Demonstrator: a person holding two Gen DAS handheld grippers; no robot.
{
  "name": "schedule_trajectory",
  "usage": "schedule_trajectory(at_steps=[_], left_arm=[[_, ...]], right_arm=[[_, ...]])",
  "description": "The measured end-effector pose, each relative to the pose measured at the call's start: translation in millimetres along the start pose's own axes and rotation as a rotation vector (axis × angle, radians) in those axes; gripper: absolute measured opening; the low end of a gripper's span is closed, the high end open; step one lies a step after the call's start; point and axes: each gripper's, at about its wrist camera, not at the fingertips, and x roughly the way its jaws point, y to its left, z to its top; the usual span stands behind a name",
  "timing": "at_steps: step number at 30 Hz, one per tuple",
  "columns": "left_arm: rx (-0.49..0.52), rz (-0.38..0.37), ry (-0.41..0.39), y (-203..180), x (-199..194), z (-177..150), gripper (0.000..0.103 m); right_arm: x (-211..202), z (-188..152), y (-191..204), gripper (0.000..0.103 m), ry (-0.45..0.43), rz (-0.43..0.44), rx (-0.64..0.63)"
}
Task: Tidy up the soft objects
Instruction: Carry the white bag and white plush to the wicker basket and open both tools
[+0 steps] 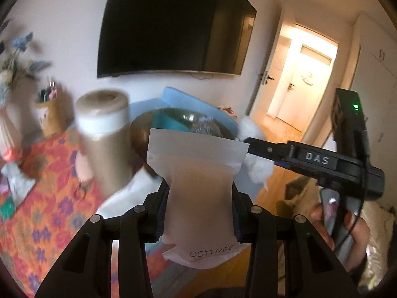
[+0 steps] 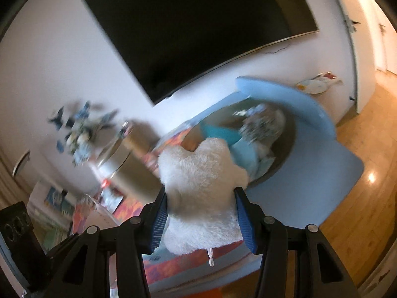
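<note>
Left wrist view: left tongs (image 1: 198, 213) clamped on a pale pouch (image 1: 198, 193) printed OSITREE, pouch squeezed at its middle, top edge flaring wide above the fingers, held up in the air. Behind it a bowl (image 1: 141, 129) on a blue mat (image 1: 173, 96), holding teal and patterned soft items, too blurred to name. Left of the bowl a tall tan cylinder (image 1: 104, 136) with a white band, standing on the table (image 1: 49, 178) with an orange floral cloth. Blurry cup (image 1: 49, 114) and flowers (image 1: 17, 57) further left. Black TV (image 1: 173, 27) on the wall above. Right tongs (image 1: 260, 149) reach in from the right, white fluff (image 1: 258, 168) at the tip. Open door (image 1: 305, 79) at right. Right wrist view: right tongs (image 2: 201, 211) gripping a white plush (image 2: 201, 181) between 2 blue pads (image 2: 244, 221), plush held up in front of the bowl (image 2: 285, 154), a short cord hanging from its lower edge. Blue mat (image 2: 322, 173) under the bowl, wood floor (image 2: 367, 211) at right, TV (image 2: 193, 32) above. Much motion blur.
</note>
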Motion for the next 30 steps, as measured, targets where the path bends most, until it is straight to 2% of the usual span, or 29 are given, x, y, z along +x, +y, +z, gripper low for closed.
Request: schedule_trajectory(at_steps=[3,8,15,17,18,19,21,22,23,30], left_arm=[[0.024,0.042,-0.001,-15.0,27.7,15.4,0.038],[0.001,0.113,-0.006,-17.7,68.2,40.0,0.038],[0.027,0.177,0.022,-10.6,124.8,53.6,0.038],[0.056,0.194,0.036,-11.3,138.6,54.2,0.040],[0.080,0.208,0.048,-12.8,145.6,54.0,0.042],[0.099,0.213,0.053,-15.2,151.2,53.9,0.050],[0.123,0.218,0.046,-17.5,154.6,51.7,0.072],[0.124,0.216,0.034,-17.3,153.8,50.9,0.087],[0.123,0.212,0.016,-17.4,152.6,51.1,0.091],[0.189,0.159,-0.010,-35.5,124.4,39.1,0.091]], right_arm=[[6.0,23.3,-17.1,0.051,-0.024,-0.021,0.051],[28.7,64.6,-32.4,0.051,-0.050,-0.054,0.071],[93.7,118.1,-12.3,0.053,0.002,-0.130,-0.108],[112.2,127.6,-10.5,0.059,0.017,-0.131,-0.145],[119.9,131.2,-10.7,0.064,0.021,-0.135,-0.160],[127.4,134.5,-11.9,0.065,0.028,-0.140,-0.170],[136.2,139.9,-18.4,0.065,0.053,-0.138,-0.164],[137.8,141.2,-22.3,0.065,0.066,-0.132,-0.152],[137.1,142.5,-26.2,0.065,0.072,-0.125,-0.141],[112.1,129.5,-31.6,0.065,0.057,-0.118,-0.132]])
